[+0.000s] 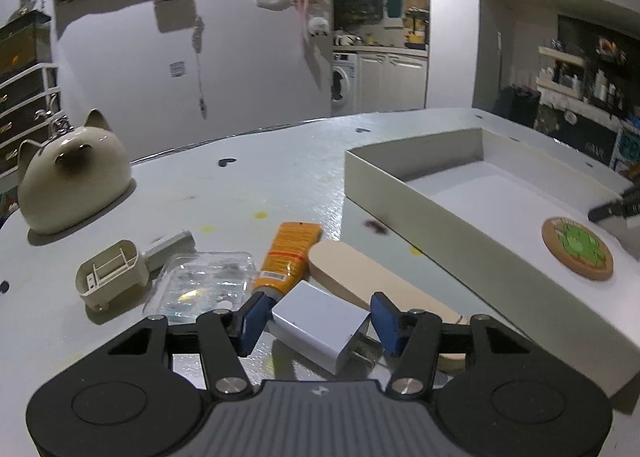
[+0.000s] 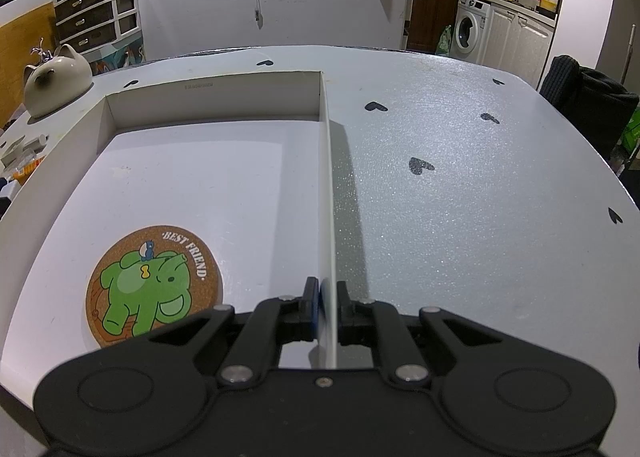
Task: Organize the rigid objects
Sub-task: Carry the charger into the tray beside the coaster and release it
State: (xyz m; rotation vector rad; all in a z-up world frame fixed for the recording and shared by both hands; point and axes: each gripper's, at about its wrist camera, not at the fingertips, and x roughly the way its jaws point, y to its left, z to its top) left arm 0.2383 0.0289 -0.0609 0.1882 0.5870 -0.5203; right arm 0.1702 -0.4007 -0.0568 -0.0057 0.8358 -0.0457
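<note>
A white charger block [image 1: 320, 327] is seen lying on its side on the table, its metal prongs pointing right, between the open pads of the left gripper [image 1: 318, 319]. Just behind it an orange tube [image 1: 289, 260] lies flat, cap end nearest the charger, with a flat beige oval piece [image 1: 376, 289] beside it. A clear plastic blister tray [image 1: 202, 285] and a beige rectangular holder [image 1: 114, 273] (open side up, on small feet) are located further left. A shallow white box [image 2: 192, 101] stands open to the right; a round cork coaster [image 2: 154, 285] printed with a green elephant lies flat inside it. The box's right wall is clamped by the right gripper [image 2: 325, 307].
</note>
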